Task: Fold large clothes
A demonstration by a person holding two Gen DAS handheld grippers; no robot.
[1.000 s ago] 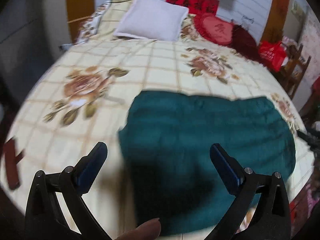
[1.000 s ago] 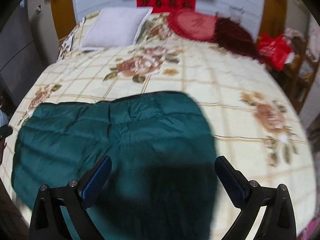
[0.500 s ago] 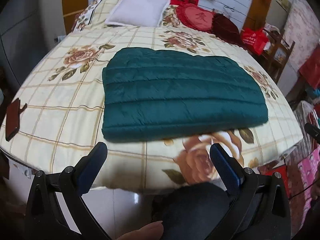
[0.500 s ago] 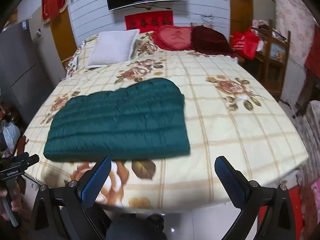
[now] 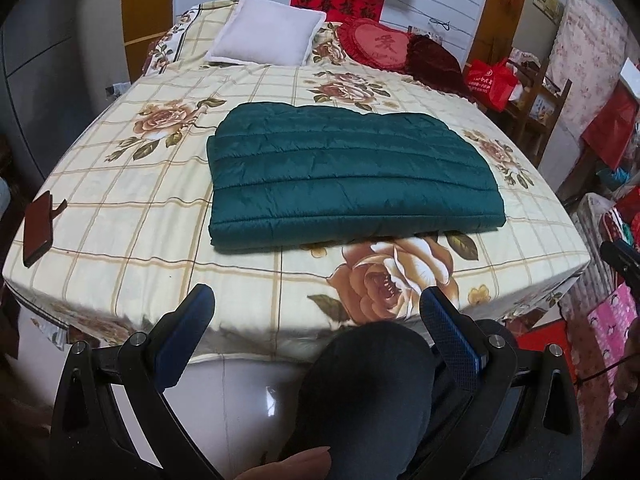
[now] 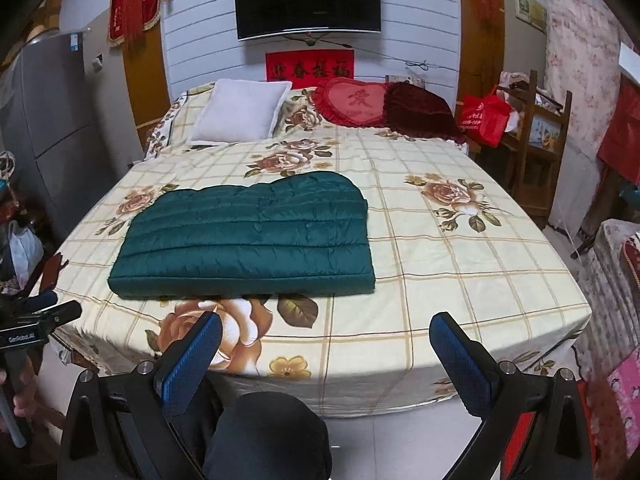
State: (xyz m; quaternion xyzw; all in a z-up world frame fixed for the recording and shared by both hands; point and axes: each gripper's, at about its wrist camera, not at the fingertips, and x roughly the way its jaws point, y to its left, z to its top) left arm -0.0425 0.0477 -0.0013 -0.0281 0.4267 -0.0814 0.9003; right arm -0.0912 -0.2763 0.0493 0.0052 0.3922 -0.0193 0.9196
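A dark green quilted garment (image 5: 348, 176) lies folded into a flat rectangle on the bed (image 5: 132, 208), near its front edge; the right wrist view shows it (image 6: 248, 232) left of the bed's middle. My left gripper (image 5: 316, 312) is open and empty, held off the bed's front edge, well short of the garment. My right gripper (image 6: 326, 338) is open and empty too, back from the bed's front edge. The person's dark-trousered knee (image 5: 368, 384) sits below the left fingers, and the knee (image 6: 268, 432) also shows under the right ones.
A white pillow (image 6: 240, 112), a red heart cushion (image 6: 352, 102) and a dark red cushion (image 6: 420, 110) lie at the headboard. A dark red phone-like object (image 5: 38, 228) rests on the bed's left corner. A wooden shelf with a red bag (image 6: 486, 120) stands right of the bed.
Both grippers have pulled back and up from right over the garment to beyond the bed's front edge. The garment lies still, now seen whole.
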